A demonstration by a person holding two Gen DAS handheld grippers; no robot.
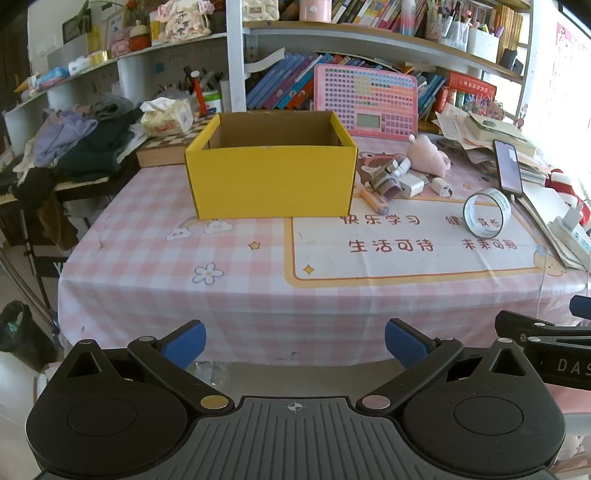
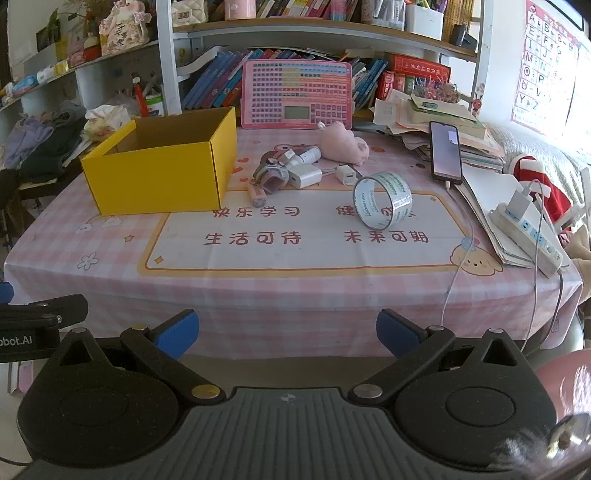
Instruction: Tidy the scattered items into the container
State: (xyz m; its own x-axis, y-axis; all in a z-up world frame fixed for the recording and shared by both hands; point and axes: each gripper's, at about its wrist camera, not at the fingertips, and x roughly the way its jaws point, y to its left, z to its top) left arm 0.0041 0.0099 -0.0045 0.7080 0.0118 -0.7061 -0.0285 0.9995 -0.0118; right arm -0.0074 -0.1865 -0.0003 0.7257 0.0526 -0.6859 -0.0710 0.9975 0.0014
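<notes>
At the near table edge, left gripper (image 1: 294,343) and right gripper (image 2: 288,334) hovered, jaws wide, empty. Tape roll (image 2: 383,203) stood on edge mid-cloth: probably light, stiff, slick; grip across the rim. Beyond it lay chargers (image 2: 306,176) and soft plush (image 2: 341,143), beside the empty yellow box (image 2: 162,177). Checked tablecloth (image 2: 258,295); crowded bookshelves (image 2: 314,33) behind.

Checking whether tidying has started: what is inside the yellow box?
The yellow box shows only bare brown inner walls; nothing rises above its rim. Its floor is hidden behind the front wall in both views, so flat items cannot be ruled out.
</notes>
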